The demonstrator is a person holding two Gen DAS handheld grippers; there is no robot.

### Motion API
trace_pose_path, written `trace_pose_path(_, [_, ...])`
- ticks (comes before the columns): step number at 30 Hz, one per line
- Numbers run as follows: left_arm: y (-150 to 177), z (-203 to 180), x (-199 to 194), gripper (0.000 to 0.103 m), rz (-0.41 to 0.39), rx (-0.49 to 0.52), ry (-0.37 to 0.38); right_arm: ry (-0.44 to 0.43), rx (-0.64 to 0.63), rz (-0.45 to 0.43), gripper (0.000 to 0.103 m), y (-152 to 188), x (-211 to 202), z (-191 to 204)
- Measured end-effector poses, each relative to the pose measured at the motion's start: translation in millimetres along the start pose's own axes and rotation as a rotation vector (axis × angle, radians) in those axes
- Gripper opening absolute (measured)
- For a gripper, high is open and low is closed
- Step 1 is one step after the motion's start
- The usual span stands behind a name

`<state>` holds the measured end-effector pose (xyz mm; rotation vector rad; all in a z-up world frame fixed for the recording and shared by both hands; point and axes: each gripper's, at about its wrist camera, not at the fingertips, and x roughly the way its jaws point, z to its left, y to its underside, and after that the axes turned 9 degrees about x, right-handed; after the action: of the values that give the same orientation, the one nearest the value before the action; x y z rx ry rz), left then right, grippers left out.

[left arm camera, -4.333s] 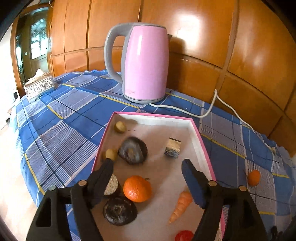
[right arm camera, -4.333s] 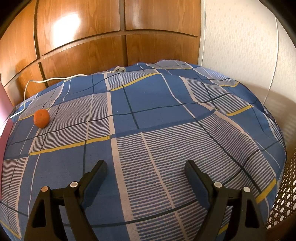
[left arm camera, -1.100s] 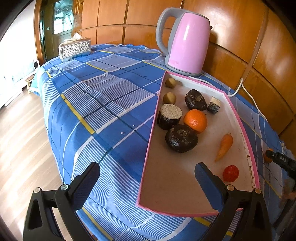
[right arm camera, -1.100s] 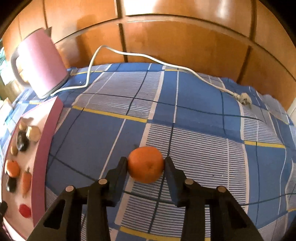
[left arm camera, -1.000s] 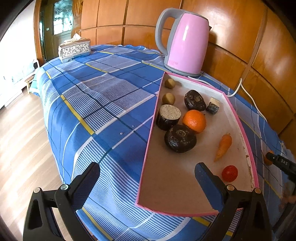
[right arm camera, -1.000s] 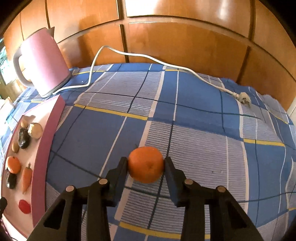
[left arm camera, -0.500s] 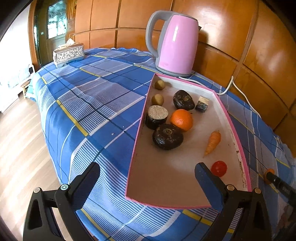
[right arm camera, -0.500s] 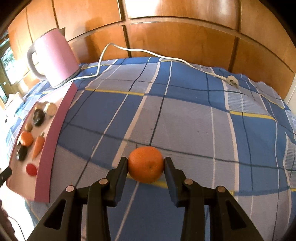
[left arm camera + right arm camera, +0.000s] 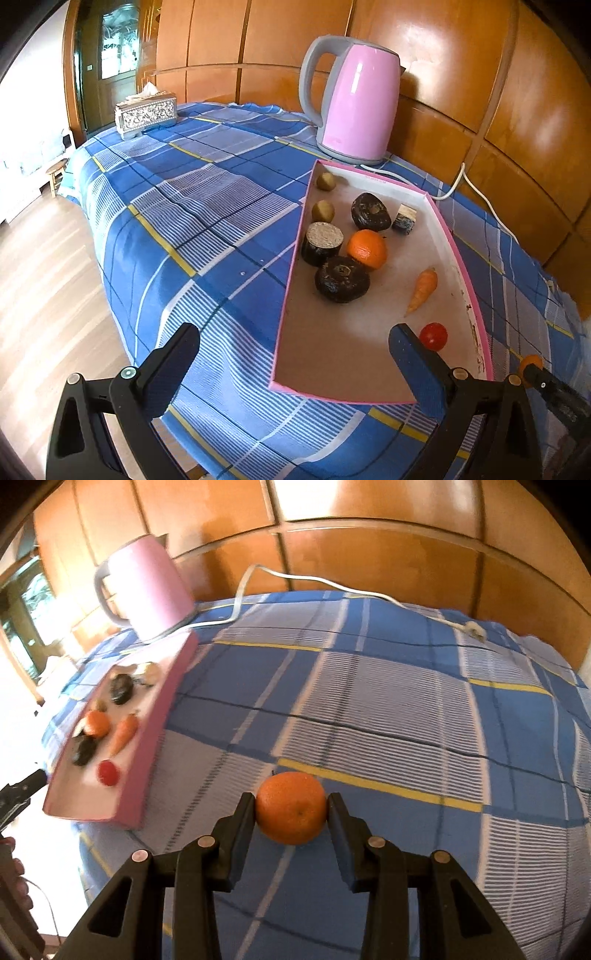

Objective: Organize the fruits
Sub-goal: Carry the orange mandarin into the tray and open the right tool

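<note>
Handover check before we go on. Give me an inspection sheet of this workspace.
Surface: blue plaid cloth covers the table.
Job's things: pink-rimmed tray holds an orange, carrot, tomato and dark items; second orange held.
Clutter: pink kettle, tissue box.
Grippers: right gripper shut on second orange; left gripper open, empty.
Cables: white cord, unplugged.
Surroundings: wood panelling.

In the tray (image 9: 448,236) lay one orange (image 9: 366,248), one carrot (image 9: 422,288), one tomato (image 9: 433,336), two kiwis (image 9: 323,211) and four dark pieces (image 9: 341,284); a second orange (image 9: 291,807) was outside it.
</note>
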<state>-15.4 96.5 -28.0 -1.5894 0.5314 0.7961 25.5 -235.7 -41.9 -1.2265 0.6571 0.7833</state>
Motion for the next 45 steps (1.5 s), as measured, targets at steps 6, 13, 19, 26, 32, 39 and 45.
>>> trace_pose_path(6, [-0.6, 10.0, -2.1, 0.103, 0.007, -0.02, -0.012, -0.082, -0.072, 0.004, 0.04, -1.9, -1.6, 37.6])
trace_pose_path(13, [-2.2, 24.4, 2.1, 0.103, 0.021, -0.076, -0.028, -0.151, -0.144, 0.007, 0.04, -11.8, -1.7, 76.4])
trace_pose_path(19, [-4.1, 29.9, 2.0, 0.103, 0.001, -0.082, -0.053, -0.195, -0.166, 0.015, 0.04, -29.4, 8.4, 105.9])
trace_pose_path(26, [-5.1, 35.8, 6.2, 0.103, -0.004, -0.082, -0.074, -0.204, -0.196, 0.01, 0.04, -47.4, 26.8, 136.8])
trace_pose_path(32, [-3.3, 35.9, 11.9, 0.103, 0.01, -0.074, -0.071, -0.191, -0.227, 0.025, 0.04, -66.7, 53.8, 161.5])
trace_pose_path(39, [-1.5, 36.1, 16.7, 0.103, 0.025, -0.074, -0.072, -0.143, -0.247, 0.065, 0.042, -67.8, 81.5, 170.0])
trace_pose_path(45, [-0.6, 31.7, 14.2, 0.103, 0.02, -0.062, -0.068, -0.133, -0.255, 0.037, 0.042, -64.9, 73.9, 166.5])
